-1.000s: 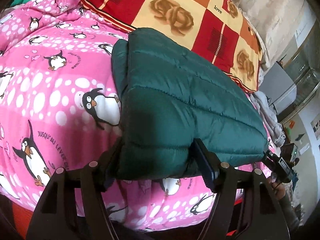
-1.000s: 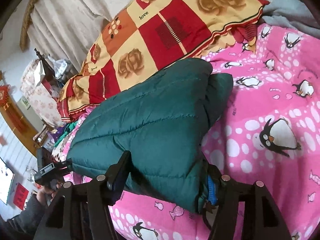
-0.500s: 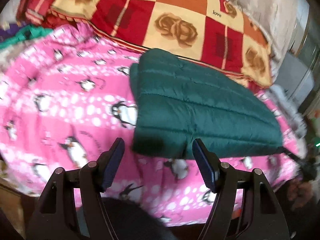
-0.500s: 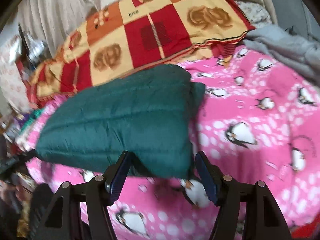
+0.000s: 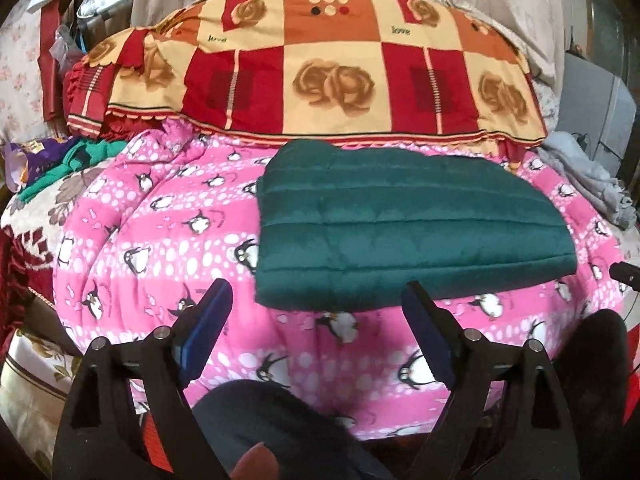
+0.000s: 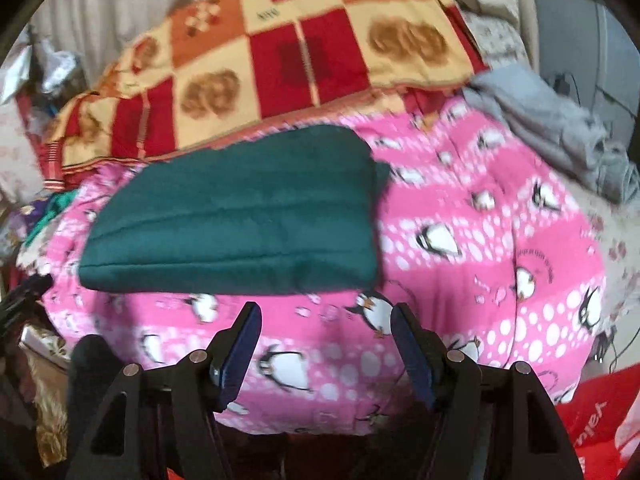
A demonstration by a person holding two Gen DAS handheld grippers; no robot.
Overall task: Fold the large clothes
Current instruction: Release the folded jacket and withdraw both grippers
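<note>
A dark green quilted jacket (image 5: 400, 224) lies folded into a flat rectangle on the pink penguin blanket (image 5: 160, 240). My left gripper (image 5: 316, 292) hovers above and in front of its near edge, apart from it; its jaws are opening and nothing sits between the pads. In the right wrist view the same jacket (image 6: 240, 216) lies left of centre on the blanket (image 6: 480, 220). My right gripper (image 6: 326, 312) stands open in front of the jacket's near right corner, clear of the cloth, with only blanket behind the gap.
A red and yellow checked quilt (image 5: 320, 60) is piled behind the jacket. A grey garment (image 6: 560, 128) is heaped at the blanket's far right. Crumpled clothes (image 5: 60, 168) lie at the left. The person's dark-clad leg (image 5: 260, 420) is below the left gripper. A red bag (image 6: 592, 420) sits at lower right.
Both grippers have let go of the jacket's near edge and drawn back and up. The jacket now lies flat on the blanket. The left jaws have spread wider.
</note>
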